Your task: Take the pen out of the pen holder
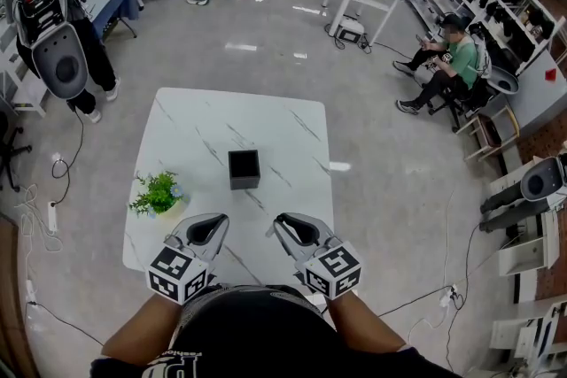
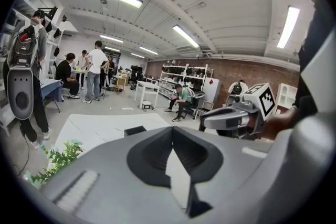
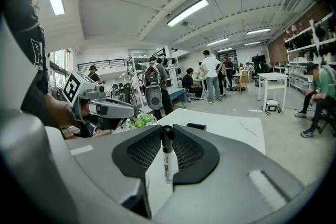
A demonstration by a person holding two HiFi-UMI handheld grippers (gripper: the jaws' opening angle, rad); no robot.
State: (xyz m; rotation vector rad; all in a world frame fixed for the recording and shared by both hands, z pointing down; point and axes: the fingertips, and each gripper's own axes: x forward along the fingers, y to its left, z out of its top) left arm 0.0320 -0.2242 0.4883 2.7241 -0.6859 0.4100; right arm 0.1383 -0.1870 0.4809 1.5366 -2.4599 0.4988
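- The right gripper [image 3: 167, 131] is clamping the pen [image 3: 167, 161] between its jaws, so the pen is sitting clear of the pen holder [image 1: 244, 169] and not inside it.
- The left gripper [image 2: 172, 131] is carrying nothing; its jaws are meeting at the tips with only a sliver of tabletop showing behind them.
- In the head view both grippers are hovering side by side over the near edge of the tabletop [image 1: 204, 128]. The pen holder is standing near the middle, well apart from them, and a small plant [image 1: 158, 193] is sitting by the left edge.
- Judging by this, the lifting-out step is looking done, and the task is sitting at or near its end.
- The next move is probably calling only for a steady grip while the pen is carried off or laid on the tabletop, with the right jaws easing apart once it is resting.
- The pen is showing as a slim straight stick with a black end at the jaw tips. A pale barrel with small dark print, too fine to read, is running back between the ribbed pads.
- The holder is looking like a small black open-topped box; I cannot tell whether anything is left inside.
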